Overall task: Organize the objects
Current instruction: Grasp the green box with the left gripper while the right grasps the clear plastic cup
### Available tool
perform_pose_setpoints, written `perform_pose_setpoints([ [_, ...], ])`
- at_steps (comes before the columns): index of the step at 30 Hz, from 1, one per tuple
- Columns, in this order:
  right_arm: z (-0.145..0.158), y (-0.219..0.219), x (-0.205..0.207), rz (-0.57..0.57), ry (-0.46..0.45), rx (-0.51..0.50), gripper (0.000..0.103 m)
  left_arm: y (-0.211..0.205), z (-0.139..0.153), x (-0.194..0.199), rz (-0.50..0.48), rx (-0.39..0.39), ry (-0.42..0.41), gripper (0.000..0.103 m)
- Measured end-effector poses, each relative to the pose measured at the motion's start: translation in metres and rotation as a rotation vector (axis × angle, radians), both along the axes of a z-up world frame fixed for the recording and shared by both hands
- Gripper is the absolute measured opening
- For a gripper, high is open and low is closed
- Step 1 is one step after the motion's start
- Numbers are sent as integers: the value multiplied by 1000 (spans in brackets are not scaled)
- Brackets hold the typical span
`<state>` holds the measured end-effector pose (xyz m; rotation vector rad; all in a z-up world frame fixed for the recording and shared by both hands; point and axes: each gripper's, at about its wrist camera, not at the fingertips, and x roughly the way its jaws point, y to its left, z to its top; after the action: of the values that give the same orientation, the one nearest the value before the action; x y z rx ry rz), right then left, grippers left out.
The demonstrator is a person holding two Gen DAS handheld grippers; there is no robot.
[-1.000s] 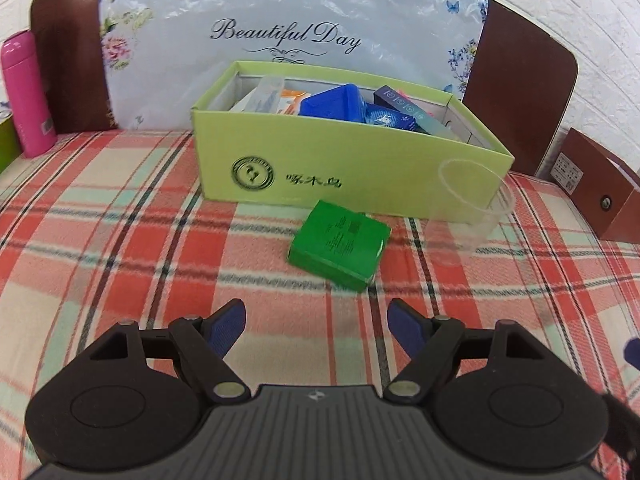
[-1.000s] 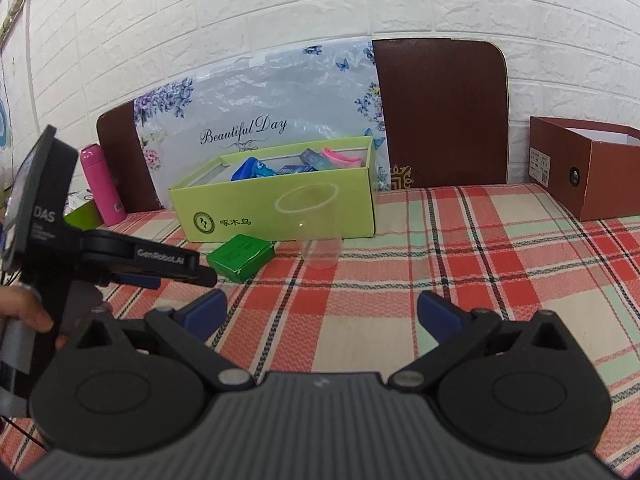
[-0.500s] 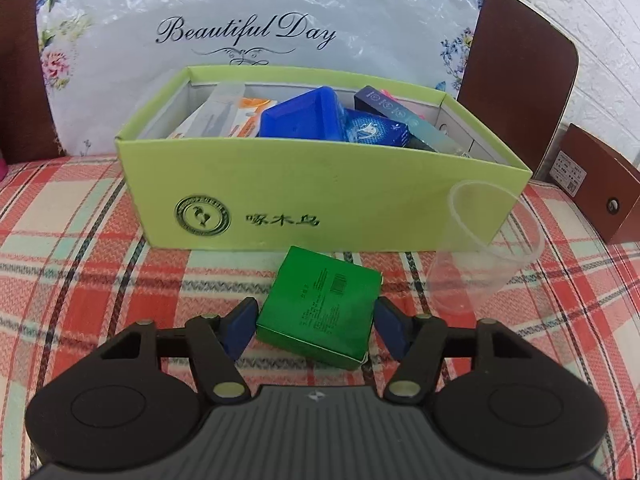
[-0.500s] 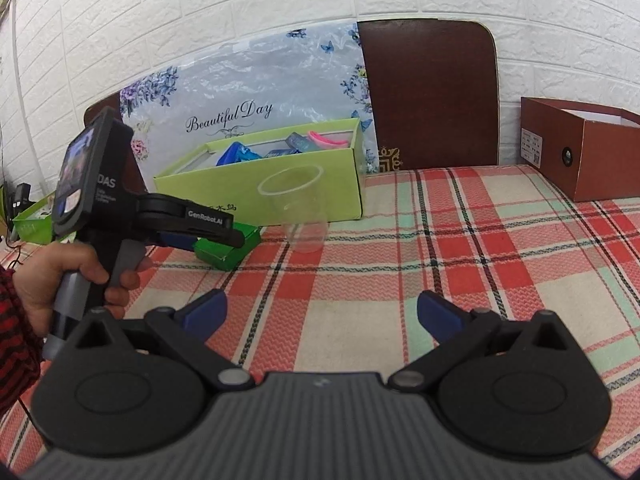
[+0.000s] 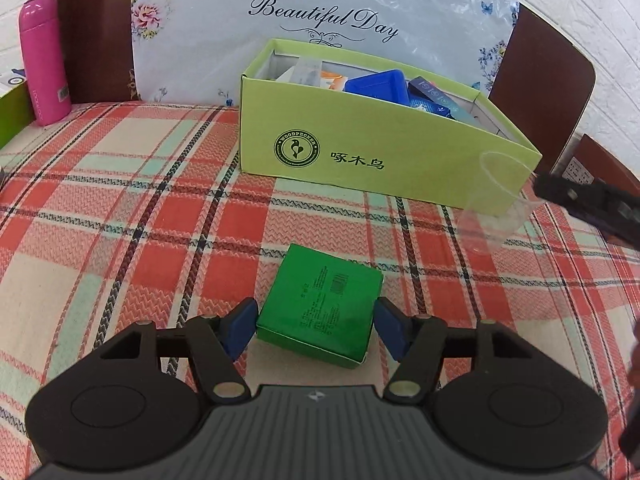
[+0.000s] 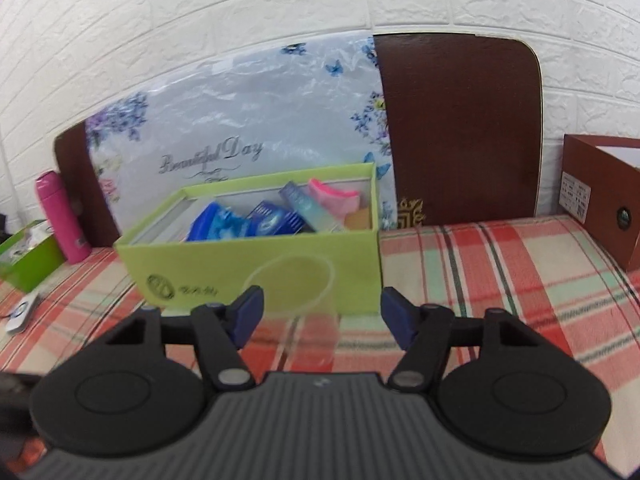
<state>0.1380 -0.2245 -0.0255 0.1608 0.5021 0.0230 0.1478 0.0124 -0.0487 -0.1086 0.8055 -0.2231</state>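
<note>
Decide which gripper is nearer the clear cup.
Right. The right gripper has the clear cup between its open fingers; the left gripper is off to the side, clamped on the green box.

Both pictures are bright, with soft, even light and only faint shadows under the green box [image 5: 320, 312] on the checked cloth [image 5: 120, 220]. The plastic sheet [image 5: 320, 8] shines with small white spots. The right view is smeared and fuzzy, the left one is sharp, and both bend round with dark corners.
</note>
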Motion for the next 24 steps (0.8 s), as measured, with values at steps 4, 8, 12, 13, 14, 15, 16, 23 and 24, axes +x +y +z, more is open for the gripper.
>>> perform_pose_setpoints([
  [4, -14, -2, 13, 4, 58, -11, 46, 1, -1, -3, -9, 2, -3, 66],
  [8, -35, -3, -19, 32, 116, -7, 46, 3, -3, -7, -10, -7, -3, 66],
  [12, -48, 0, -65, 40, 142, -28, 47, 1, -2, -7, -7, -4, -3, 66],
  [13, -48, 1, -73, 41, 142, -33, 47, 1, -2, -7, -7, -4, -1, 66],
  [14, -47, 1, -80, 44, 142, -30, 49, 1, -2, -7, -6, -4, 1, 67],
  [15, -47, 0, -85, 44, 145, -21, 52, 1, -2, -7, -6, -5, 3, 67],
  [16, -45, 0, -90, 45, 150, -6, 60, 1, -2, -8, -5, -5, 4, 67],
  [23, -24, 22, -84, 62, 29, -39, 100, -3, -1, -3, 6, -16, 14, 68],
  [24, -27, 26, -75, 55, 30, -72, 99, -4, -1, -5, 1, -15, 11, 68],
])
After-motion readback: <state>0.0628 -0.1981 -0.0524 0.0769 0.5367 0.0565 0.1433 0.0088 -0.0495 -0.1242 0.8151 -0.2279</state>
